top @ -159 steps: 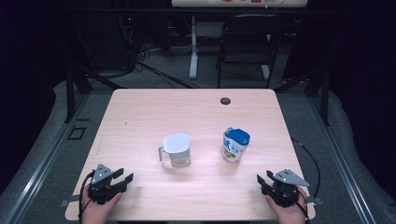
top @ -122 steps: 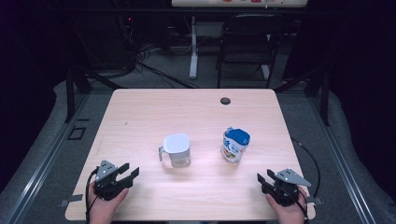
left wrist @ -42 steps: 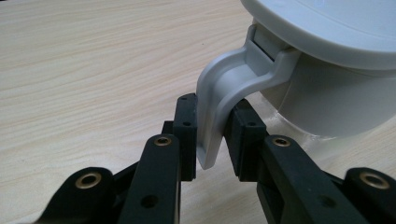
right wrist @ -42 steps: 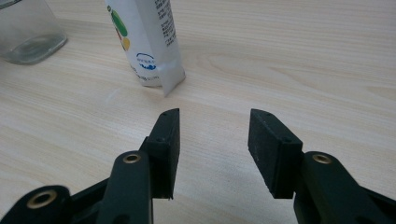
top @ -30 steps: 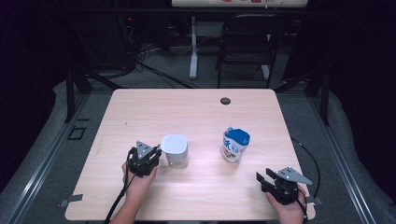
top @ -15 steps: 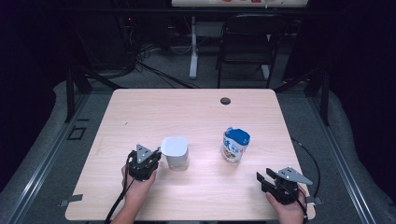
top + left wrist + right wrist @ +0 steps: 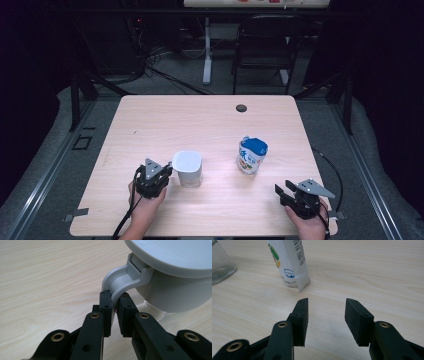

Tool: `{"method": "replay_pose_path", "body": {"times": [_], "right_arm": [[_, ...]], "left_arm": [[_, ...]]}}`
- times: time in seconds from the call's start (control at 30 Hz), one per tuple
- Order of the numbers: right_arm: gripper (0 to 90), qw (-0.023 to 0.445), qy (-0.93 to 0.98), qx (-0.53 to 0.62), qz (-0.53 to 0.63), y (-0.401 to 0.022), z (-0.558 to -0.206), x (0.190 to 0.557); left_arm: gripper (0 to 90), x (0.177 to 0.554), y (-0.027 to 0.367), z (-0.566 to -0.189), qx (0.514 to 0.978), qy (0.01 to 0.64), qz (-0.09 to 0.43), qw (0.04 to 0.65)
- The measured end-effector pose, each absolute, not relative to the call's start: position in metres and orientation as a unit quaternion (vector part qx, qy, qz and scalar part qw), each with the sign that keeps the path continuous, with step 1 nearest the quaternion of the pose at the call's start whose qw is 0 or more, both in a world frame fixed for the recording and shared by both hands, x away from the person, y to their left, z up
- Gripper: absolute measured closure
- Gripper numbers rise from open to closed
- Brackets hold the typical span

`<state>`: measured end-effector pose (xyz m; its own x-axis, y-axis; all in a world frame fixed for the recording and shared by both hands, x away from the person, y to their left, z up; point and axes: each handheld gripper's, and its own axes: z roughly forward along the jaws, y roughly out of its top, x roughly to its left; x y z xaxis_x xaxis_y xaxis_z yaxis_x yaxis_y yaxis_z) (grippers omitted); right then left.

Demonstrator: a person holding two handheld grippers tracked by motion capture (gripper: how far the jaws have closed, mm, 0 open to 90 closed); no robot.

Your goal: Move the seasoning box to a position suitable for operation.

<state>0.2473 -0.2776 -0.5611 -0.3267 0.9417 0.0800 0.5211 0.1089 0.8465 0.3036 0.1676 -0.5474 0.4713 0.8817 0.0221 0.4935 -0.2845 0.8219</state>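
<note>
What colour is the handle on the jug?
Pale grey, like the jug; the handle shows best in the left gripper view.

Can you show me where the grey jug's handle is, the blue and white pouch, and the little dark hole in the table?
jug handle (image 7: 117,283), left gripper view, on its curved outer bend.
pouch (image 7: 251,156), high view, on its printed front.
hole (image 7: 241,107), high view, on its dark middle.

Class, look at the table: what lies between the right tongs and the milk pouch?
Nothing: bare wooden table separates the open right tongs from the milk pouch, seen in the right gripper view.
</note>
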Motion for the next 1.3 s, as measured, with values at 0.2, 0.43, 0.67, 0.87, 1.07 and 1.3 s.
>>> {"method": "replay_pose_path", "body": {"times": [0.2,0.43,0.67,0.87,1.07,1.3], "right_arm": [[54.2,0.253,0.7,0.522,0.416,-0.277,-0.561,0.247],[54.2,0.253,0.701,0.522,0.415,-0.275,-0.562,0.247],[54.2,0.253,0.705,0.52,0.41,-0.273,-0.562,0.247],[54.2,0.253,0.707,0.518,0.411,-0.271,-0.562,0.247],[54.3,0.252,0.706,0.517,0.413,-0.271,-0.562,0.248],[54.3,0.25,0.706,0.518,0.414,-0.271,-0.562,0.247]], "left_arm": [[83.0,0.291,0.173,-0.547,0.768,0.447,0.236,0.394],[83.2,0.277,0.176,-0.546,0.777,0.438,0.231,0.388],[83.2,0.261,0.176,-0.547,0.778,0.43,0.236,0.393],[83.2,0.258,0.174,-0.549,0.774,0.431,0.233,0.401],[83.2,0.256,0.172,-0.549,0.775,0.431,0.231,0.4],[83.1,0.255,0.169,-0.549,0.774,0.431,0.231,0.403]]}}
